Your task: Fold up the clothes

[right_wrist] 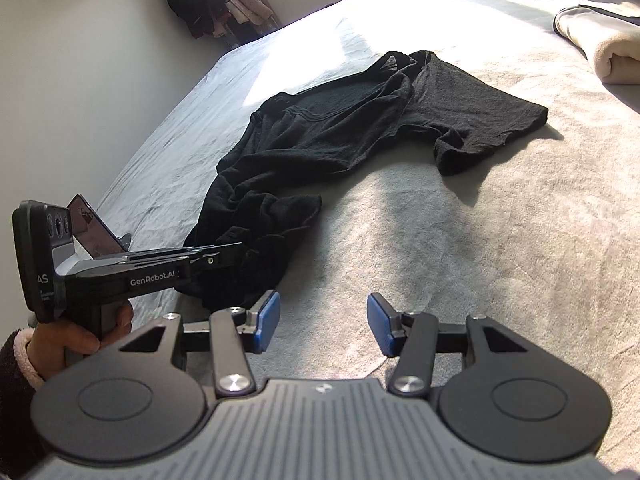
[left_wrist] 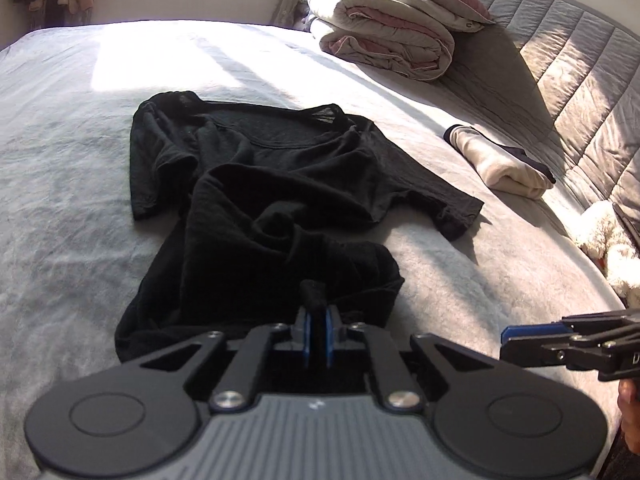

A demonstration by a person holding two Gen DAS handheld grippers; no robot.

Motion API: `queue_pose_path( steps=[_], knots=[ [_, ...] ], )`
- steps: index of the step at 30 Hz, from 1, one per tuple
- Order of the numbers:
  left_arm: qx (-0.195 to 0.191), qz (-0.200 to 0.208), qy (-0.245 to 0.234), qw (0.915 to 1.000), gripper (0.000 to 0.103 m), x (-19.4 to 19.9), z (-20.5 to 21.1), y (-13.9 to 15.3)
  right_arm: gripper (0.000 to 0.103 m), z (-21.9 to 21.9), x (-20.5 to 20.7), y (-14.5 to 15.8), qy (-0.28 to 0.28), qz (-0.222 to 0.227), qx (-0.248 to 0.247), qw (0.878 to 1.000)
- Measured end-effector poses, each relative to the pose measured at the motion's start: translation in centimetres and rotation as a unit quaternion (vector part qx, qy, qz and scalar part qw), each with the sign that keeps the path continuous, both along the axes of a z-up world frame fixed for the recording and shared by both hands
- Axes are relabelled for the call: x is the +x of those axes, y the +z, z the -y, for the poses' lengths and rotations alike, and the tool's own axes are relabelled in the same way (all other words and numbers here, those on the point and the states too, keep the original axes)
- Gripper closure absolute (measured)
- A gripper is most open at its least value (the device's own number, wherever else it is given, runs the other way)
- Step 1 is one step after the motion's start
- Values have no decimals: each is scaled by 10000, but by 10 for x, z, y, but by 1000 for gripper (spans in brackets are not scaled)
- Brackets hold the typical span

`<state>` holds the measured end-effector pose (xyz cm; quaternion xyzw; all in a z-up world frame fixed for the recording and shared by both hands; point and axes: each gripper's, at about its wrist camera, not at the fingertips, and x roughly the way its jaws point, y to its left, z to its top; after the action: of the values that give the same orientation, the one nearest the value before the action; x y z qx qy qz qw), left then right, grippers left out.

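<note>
Black T-shirt (left_wrist: 256, 184) spread crumpled on the bed (left_wrist: 60, 200), collar far from the jaws, hem nearest, long axis running straight away from the left gripper (left_wrist: 316, 332). Left jaws pinched shut on a bunched fold of the hem, a tuft of black cloth poking up just past the blue pads. One sleeve thrown out to the right, the other tucked at far left. Right gripper (right_wrist: 323, 322) standing about half open with nothing between its pads, over bare bedcover; hem's loose right corner lying ahead and to the left of its jaws, just beside the left pad. Right jaws probably need to shift leftward to take that corner, the left hand already being on the cloth. Further off, right of both grippers: a folded cream garment (left_wrist: 504, 164), then stacked quilts (left_wrist: 384, 36) by the headboard.
</note>
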<state>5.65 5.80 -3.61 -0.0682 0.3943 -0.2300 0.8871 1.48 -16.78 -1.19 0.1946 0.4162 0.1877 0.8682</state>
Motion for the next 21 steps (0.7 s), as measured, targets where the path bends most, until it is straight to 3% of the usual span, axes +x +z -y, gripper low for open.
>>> queue_pose_path(
  steps=[7,13,21],
  knots=[
    [-363,258,671,9968,97,-29,-69,29,50,-23,11,-12,195,-39,152,9997],
    [-262,271,993,9943,97,-45,-101,38,50,-42,30,-17,219,-87,368,9990],
    [-795,389,1394,9863,97,-68,-135,54,48,-82,38,-28,386,14,266,9989]
  ],
)
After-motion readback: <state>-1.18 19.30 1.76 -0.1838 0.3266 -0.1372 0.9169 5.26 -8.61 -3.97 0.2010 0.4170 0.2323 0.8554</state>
